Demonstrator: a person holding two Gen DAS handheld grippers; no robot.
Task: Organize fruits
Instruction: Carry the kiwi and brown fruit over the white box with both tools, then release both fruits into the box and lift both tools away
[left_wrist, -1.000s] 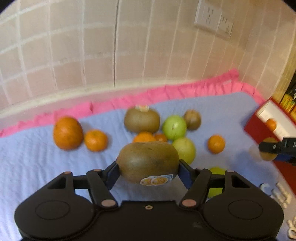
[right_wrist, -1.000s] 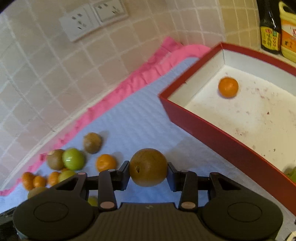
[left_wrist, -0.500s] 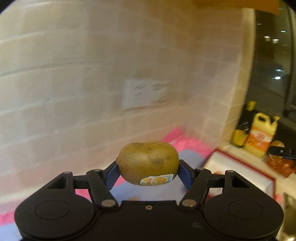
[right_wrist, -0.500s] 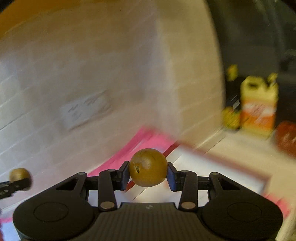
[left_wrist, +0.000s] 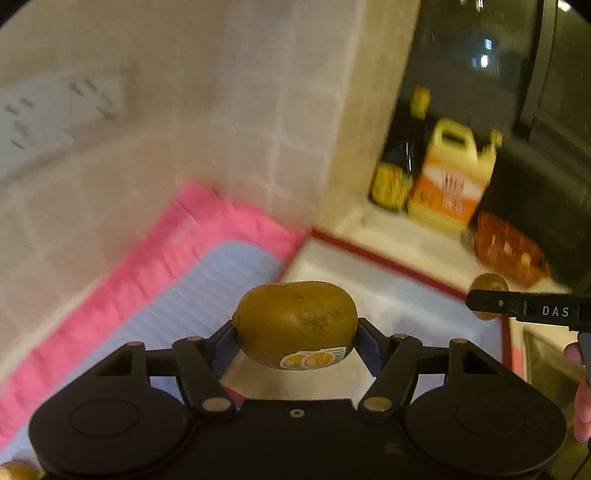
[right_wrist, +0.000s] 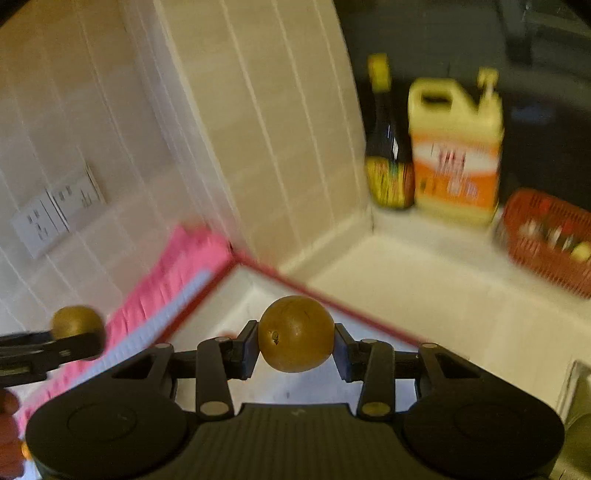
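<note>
My left gripper (left_wrist: 295, 332) is shut on a large brown kiwi with a sticker (left_wrist: 296, 323), held in the air above the near corner of the red box (left_wrist: 384, 260). My right gripper (right_wrist: 295, 347) is shut on a smaller round brown kiwi (right_wrist: 295, 333), held over the white inside of the red box (right_wrist: 295, 278). The right gripper with its kiwi also shows at the right of the left wrist view (left_wrist: 487, 301). The left gripper's kiwi shows at the left of the right wrist view (right_wrist: 75, 321). The other fruits are out of view.
A blue mat with a pink frill (left_wrist: 207, 236) lies left of the box, against the tiled wall with sockets (right_wrist: 55, 212). Beyond the box stand a dark bottle (right_wrist: 388, 155), a yellow jug (right_wrist: 456, 155) and a red basket (right_wrist: 546, 236).
Both grippers have lifted their kiwis off the mat and swung right, to the red box. The fruit pile has left view. Both stay shut.
</note>
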